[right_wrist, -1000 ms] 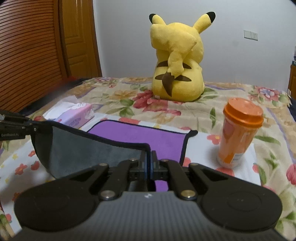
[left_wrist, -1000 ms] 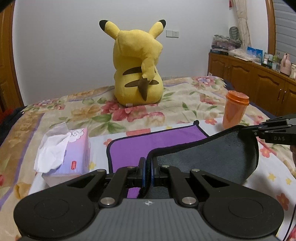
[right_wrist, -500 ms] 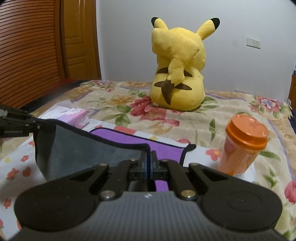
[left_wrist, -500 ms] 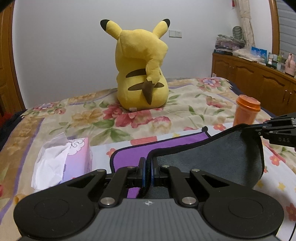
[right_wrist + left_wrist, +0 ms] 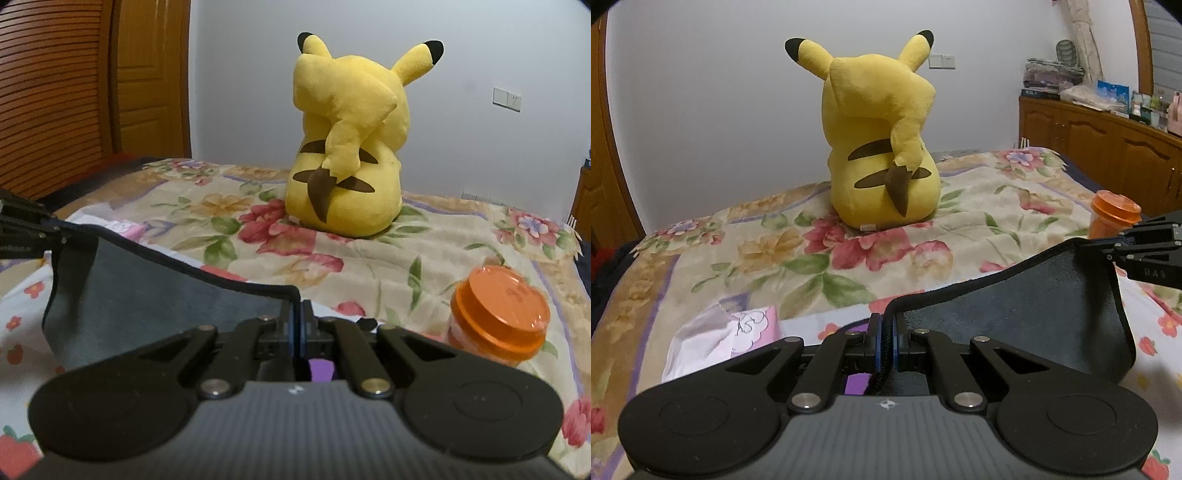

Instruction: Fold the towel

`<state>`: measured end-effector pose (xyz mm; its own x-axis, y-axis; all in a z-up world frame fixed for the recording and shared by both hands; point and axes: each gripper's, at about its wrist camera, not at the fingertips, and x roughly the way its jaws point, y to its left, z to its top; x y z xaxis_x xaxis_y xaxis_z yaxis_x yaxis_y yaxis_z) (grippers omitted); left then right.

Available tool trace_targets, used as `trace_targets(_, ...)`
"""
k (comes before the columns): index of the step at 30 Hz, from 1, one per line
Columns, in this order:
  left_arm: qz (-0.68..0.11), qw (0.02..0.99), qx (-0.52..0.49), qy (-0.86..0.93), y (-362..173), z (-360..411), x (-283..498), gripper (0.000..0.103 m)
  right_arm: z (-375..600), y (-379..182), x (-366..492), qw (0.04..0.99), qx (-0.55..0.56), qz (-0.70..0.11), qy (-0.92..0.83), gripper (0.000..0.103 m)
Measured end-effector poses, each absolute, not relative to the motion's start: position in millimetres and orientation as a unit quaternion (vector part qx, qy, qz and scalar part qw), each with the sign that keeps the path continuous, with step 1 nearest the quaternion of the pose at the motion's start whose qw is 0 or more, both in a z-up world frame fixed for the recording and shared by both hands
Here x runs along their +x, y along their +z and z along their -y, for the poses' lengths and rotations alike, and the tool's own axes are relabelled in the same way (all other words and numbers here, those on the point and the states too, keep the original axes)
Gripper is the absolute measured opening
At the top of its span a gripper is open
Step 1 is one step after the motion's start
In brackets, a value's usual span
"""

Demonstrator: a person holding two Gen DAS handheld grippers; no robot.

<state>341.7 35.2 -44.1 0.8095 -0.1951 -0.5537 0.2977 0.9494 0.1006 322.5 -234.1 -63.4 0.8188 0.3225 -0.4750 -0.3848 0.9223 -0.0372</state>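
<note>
The towel (image 5: 1027,317) is grey on one side and purple on the other, with a black hem. My left gripper (image 5: 885,332) is shut on one near corner. My right gripper (image 5: 297,325) is shut on the other near corner. The grey side (image 5: 147,295) hangs stretched between them, lifted above the bed. Only a sliver of purple (image 5: 857,382) shows under the left jaws and a sliver (image 5: 321,369) under the right. Each gripper shows at the edge of the other's view: the right one (image 5: 1108,249) and the left one (image 5: 55,229).
A big yellow plush toy (image 5: 882,147) sits on the floral bedspread (image 5: 979,229) ahead. An orange lidded cup (image 5: 495,321) stands at the right. A tissue box (image 5: 738,332) lies at the left. A wooden cabinet (image 5: 1108,147) lines the right wall.
Both grippers have carried the held towel edge forward toward the plush toy. The purple side has gone almost out of sight beneath the lifted grey side. The cup and tissue box appear nearer.
</note>
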Motion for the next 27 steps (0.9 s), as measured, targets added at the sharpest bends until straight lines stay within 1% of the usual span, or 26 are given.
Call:
trace_targets(15, -0.291, 0.945, 0.095, -0.112, -64, -37, 390, 0.009, 227, -74, 353, 0.958, -0.071, -0.222, 0.167, 0.004)
trace_targets(27, -0.329, 0.934, 0.097, -0.096, -108, -28, 423, 0.009, 224, -113, 374, 0.951, -0.079, -0.258, 0.150, 0.004)
